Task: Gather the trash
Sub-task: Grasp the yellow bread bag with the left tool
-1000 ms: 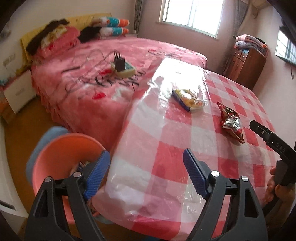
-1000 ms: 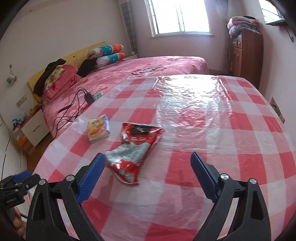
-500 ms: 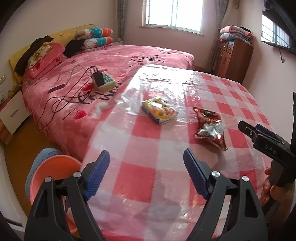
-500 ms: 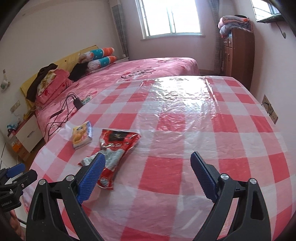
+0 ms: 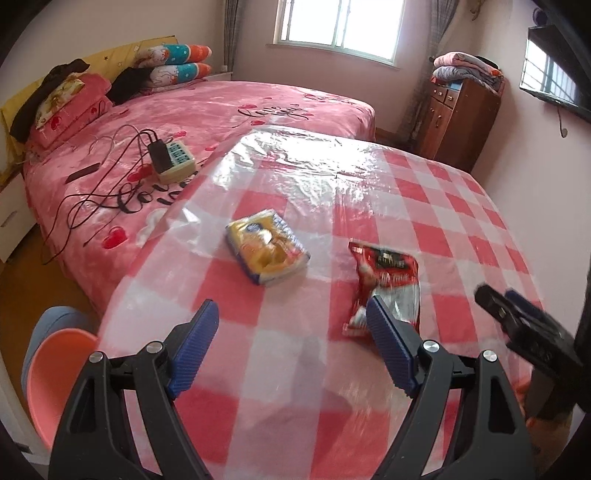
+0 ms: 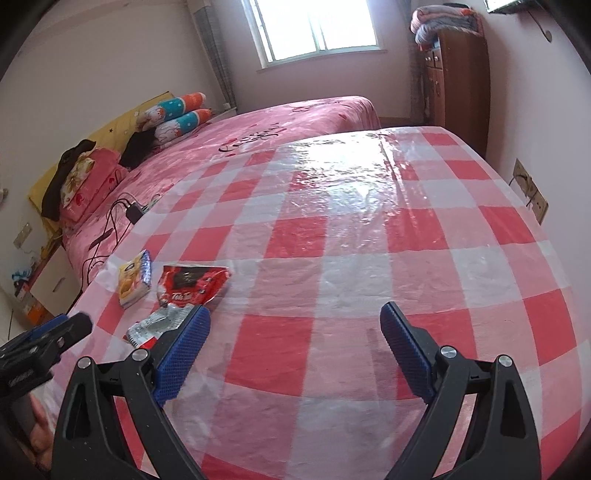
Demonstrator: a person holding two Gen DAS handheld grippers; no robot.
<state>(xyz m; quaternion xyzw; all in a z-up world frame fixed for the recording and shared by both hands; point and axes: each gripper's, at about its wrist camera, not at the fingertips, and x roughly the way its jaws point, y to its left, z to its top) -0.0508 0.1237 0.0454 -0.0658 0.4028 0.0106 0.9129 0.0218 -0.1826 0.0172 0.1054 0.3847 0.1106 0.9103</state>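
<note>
**Both tools spread wide above the checked surface, wrappers just ahead**

Nearest in the left wrist view: left tool (image 5: 291, 334), released, blue pads apart and holding nothing, hovering over the near edge of the red-and-white checked surface (image 5: 303, 398) under clear plastic. Just beyond its right pad, partly overlapped by that pad: red snack wrapper (image 5: 388, 280), crumpled, lying flat. Farther ahead, nearer the middle of the gap between the pads but well past their tips: yellow snack packet (image 5: 267, 251), flat, apart from the red wrapper. At lower left, below the surface edge: orange bin (image 5: 51, 373). At the right edge: right tool (image 5: 513, 314), blurred.

In the right wrist view: right tool (image 6: 295, 332), likewise released and empty, pads wide. Red snack wrapper (image 6: 184, 291) off to the left of the gap, its silvery end partly behind the left pad; yellow snack packet (image 6: 135, 278) just beside it, farther left. Left tool (image 6: 48, 336) at the left margin.

Farthest back: pink bed (image 5: 207, 122) with a power strip (image 5: 173, 162) and cables, then a wooden cabinet (image 5: 461, 118) and window (image 5: 338, 26).
</note>
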